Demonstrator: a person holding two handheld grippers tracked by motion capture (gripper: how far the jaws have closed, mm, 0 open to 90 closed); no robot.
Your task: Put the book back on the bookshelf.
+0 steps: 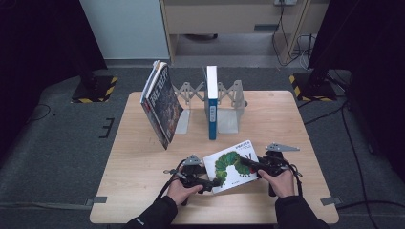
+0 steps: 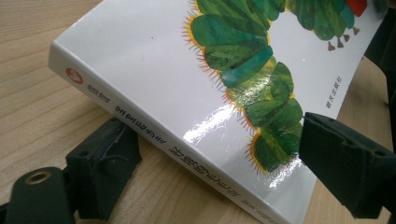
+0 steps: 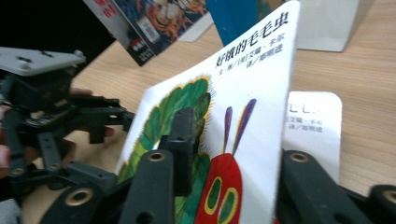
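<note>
Right gripper (image 3: 224,186): jaws clamped on the right edge of the caterpillar picture book (image 1: 232,165), one jaw on the front cover, the other behind it, so that edge is tipped up off the surface (image 1: 143,191). Left gripper (image 2: 224,163): jaws apart, straddling the book's near-left corner, one pad under the spine side, one over the cover by the caterpillar's tail; in the left gripper view neither pad clearly presses yet. The book sits near-centre of the wooden surface, between the two hands, spine toward the left gripper, cover facing up and tilted.

Farther out: an expanding metal book rack (image 1: 210,95) at the far-centre of the surface, one blue book (image 1: 212,102) upright in it. A small stack of dark-covered books (image 1: 160,102) leans at the rack's far-left end. There is an open slot between the leaning stack and the blue book.

Step in hand, as I read it: get a two-sided hold and stand the book up for the rack. To do it well, close the left jaws squarely on the corner, deep enough that the glossy cover won't slip. Keep the right clamp firm while the left one closes. Lift both ends together, rotate the spine upright, then carry it far to the open slot without knocking the leaning stack.
</note>
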